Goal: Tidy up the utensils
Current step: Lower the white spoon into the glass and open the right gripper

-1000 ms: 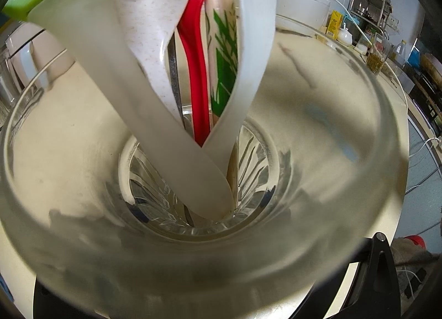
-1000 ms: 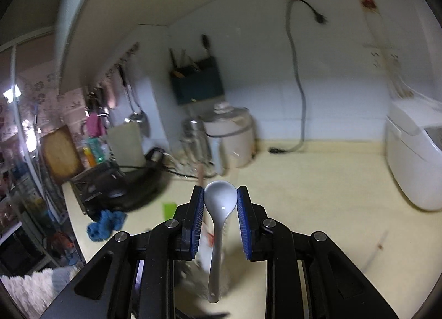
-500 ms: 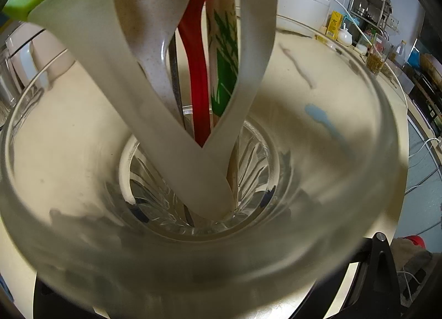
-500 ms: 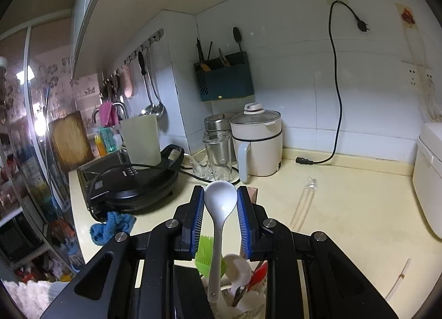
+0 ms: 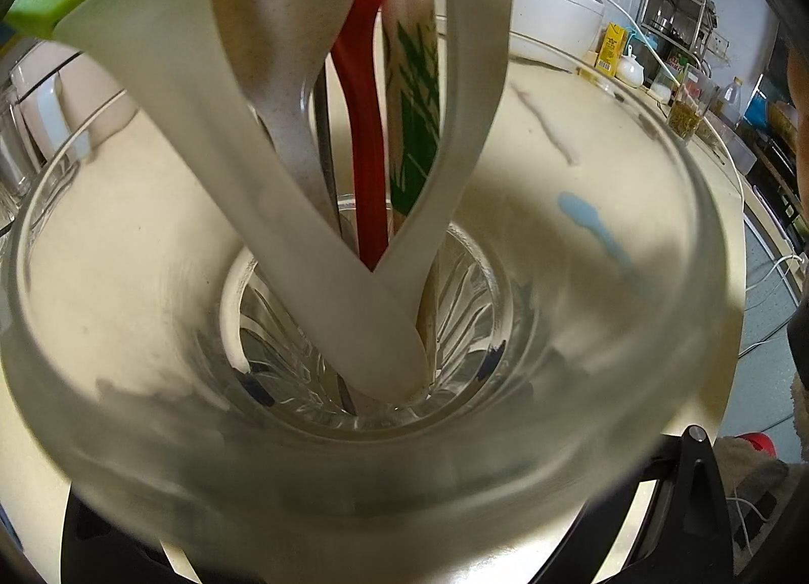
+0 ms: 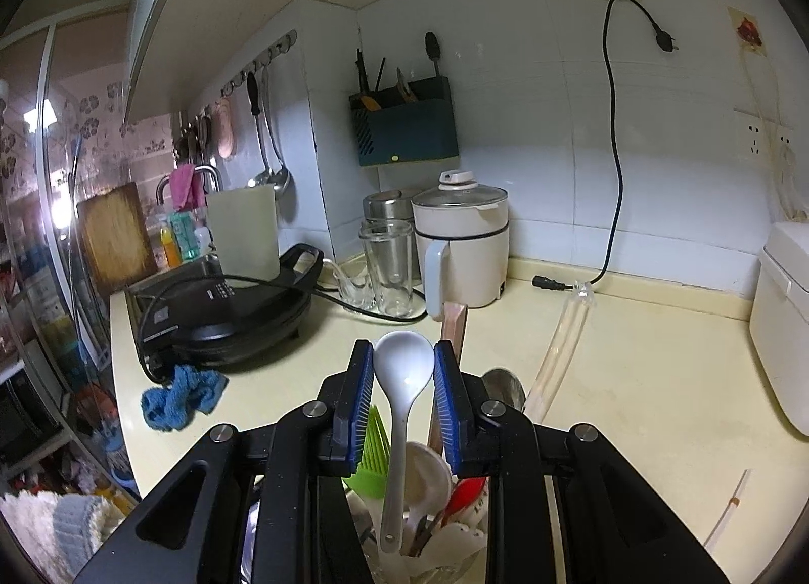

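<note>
The right gripper (image 6: 403, 371) is clamped on the bowl of a white plastic spoon (image 6: 402, 382), whose handle hangs down over a clear ribbed glass cup (image 5: 632, 382). In the cup stand a white spatula (image 5: 212, 139), a red spoon (image 5: 366, 139) and other utensils. The left gripper's jaws are hidden behind the cup, so I cannot tell their state. Further back, on the cream countertop (image 6: 632, 382), lies a blue cloth (image 6: 179, 397).

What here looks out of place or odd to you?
A clear plastic sleeve lies loose on the counter, and a blue rag sits crumpled by the black griddle. An unplugged power cord dangles down the wall.
</note>
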The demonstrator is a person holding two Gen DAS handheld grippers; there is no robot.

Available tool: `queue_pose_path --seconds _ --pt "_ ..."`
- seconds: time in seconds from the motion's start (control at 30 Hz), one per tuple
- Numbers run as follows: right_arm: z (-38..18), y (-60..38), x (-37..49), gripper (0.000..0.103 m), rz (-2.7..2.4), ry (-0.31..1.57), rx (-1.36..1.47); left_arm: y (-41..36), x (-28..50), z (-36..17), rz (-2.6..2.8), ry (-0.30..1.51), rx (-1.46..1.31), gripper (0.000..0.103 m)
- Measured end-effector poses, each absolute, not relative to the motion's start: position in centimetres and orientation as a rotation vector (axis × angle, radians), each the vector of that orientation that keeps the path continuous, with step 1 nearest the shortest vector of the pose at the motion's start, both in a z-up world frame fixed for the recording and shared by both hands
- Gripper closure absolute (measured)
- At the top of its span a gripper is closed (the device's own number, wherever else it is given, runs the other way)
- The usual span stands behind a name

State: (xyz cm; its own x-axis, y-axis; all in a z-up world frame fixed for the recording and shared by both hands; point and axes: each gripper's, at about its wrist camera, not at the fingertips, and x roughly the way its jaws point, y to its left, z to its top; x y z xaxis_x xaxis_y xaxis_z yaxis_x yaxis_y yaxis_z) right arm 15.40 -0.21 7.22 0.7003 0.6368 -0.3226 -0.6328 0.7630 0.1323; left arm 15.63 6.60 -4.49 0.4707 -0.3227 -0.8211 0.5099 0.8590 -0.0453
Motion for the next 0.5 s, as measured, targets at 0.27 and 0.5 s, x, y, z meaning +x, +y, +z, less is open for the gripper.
queue_pose_path --seconds 0.27,0.5 --pt "6.6 -0.9 15.5 0.079 0.695 0.369 0.005 6.6 15.6 -4.5 -0.514 0.953 0.218 0.001" --pt "6.2 -1.2 15.7 0.079 0.697 0.380 0.019 6.6 15.6 -4.5 -0.514 0.953 0.218 0.001"
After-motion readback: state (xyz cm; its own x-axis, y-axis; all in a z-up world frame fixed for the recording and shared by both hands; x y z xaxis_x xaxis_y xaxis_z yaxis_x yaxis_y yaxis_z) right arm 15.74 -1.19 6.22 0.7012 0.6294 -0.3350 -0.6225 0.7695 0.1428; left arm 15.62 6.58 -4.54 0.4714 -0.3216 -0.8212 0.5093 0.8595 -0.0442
